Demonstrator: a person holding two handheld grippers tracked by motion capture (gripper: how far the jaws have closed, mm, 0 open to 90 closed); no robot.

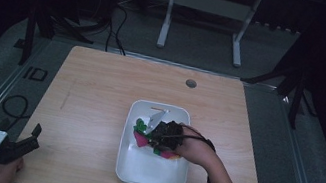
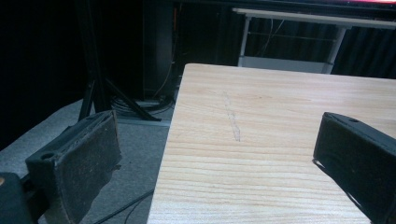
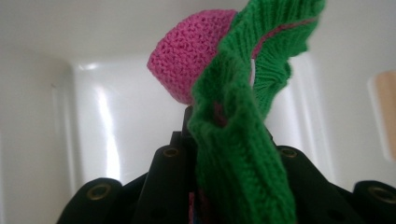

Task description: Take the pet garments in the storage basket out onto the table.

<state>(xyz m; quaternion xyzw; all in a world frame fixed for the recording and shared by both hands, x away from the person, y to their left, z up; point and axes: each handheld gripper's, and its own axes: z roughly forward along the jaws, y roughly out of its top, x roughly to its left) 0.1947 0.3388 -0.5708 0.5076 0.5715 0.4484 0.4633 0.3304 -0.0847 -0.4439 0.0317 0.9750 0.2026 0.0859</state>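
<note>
A knitted toy with a pink crocheted head (image 3: 189, 65) and green ribbed leaves (image 3: 243, 140) hangs in my right gripper (image 3: 219, 135), whose jaws are shut on it. In the high view the right gripper (image 1: 153, 135) hovers over the left half of a white bin (image 1: 150, 178), with the pink and green toy (image 1: 141, 136) at its tip. My left gripper (image 1: 31, 137) sits off the table's front left corner, open and holding nothing. In the left gripper view its pads (image 2: 88, 158) stand wide apart over the table edge (image 2: 163, 158).
The wooden table (image 1: 100, 90) has a grey grommet (image 1: 191, 83) near its far edge and a faint scratch (image 2: 232, 122) on the left. Cables (image 1: 13, 106) lie on the floor at left. A white desk frame (image 1: 205, 12) stands behind.
</note>
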